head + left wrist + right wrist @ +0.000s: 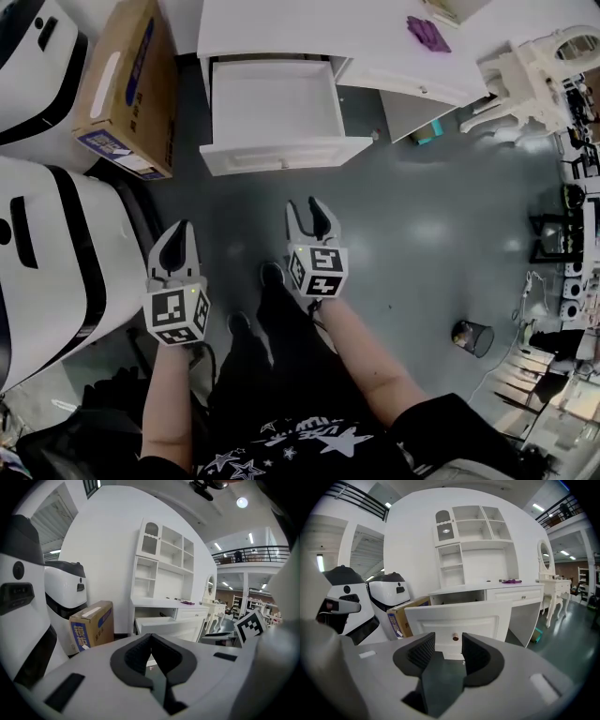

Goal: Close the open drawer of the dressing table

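We face the open drawer (286, 155), left gripper (183, 230) fingers pressed together, right gripper (307, 209) fingers spread and empty.

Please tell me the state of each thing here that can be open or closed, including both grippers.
Pulled-out drawer: open, empty inside.
Neighbouring drawer: closed.
Cardboard box: closed, flaps taped.
Left gripper: shut, holding nothing.
Right gripper: open, nothing between its jaws.
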{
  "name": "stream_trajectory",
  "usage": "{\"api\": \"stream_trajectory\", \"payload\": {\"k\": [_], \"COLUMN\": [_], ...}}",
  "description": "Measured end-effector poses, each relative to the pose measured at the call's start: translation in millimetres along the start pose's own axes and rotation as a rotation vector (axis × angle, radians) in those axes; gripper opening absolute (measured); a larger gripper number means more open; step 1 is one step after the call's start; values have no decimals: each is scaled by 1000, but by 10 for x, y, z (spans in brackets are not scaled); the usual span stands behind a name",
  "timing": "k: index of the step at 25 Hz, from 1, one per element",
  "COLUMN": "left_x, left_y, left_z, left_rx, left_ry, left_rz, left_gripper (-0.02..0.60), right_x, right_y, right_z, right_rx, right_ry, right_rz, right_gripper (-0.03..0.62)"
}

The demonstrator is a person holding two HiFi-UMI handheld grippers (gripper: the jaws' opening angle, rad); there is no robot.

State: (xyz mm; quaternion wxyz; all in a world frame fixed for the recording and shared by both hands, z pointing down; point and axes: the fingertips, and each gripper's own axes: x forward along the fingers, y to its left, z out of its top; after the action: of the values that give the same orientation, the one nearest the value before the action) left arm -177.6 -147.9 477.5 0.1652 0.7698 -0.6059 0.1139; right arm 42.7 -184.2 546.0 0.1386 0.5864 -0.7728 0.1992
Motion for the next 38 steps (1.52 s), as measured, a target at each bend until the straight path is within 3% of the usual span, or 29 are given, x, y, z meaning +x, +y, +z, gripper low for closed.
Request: {"api": "stream_trajectory", "payload": {"k": [6,21,28,33,38], "left_x": [294,774,987,1059,1048], "left_y": [15,75,6,-10,5], "left_z": [-175,-603,-632,-633,-703], "left_rx": [-16,-53,-41,-40,-46], "left_ry": [7,71,101,112,132], "left_rz": [16,97,101,106,123], "left_gripper": [9,9,9,9,9], "right_x": [386,1243,1424,1453,1502], "right_y": [-147,-236,-256,-258,-253], "right_z": [-154,-473,-450,-400,-402], "right_rx": [-11,-14,-13,-57,-33], "right_ry": [30,88,76,56,95], "right_rz": [-33,18,32,-11,-1], "right_gripper": [150,150,112,92,89]}}
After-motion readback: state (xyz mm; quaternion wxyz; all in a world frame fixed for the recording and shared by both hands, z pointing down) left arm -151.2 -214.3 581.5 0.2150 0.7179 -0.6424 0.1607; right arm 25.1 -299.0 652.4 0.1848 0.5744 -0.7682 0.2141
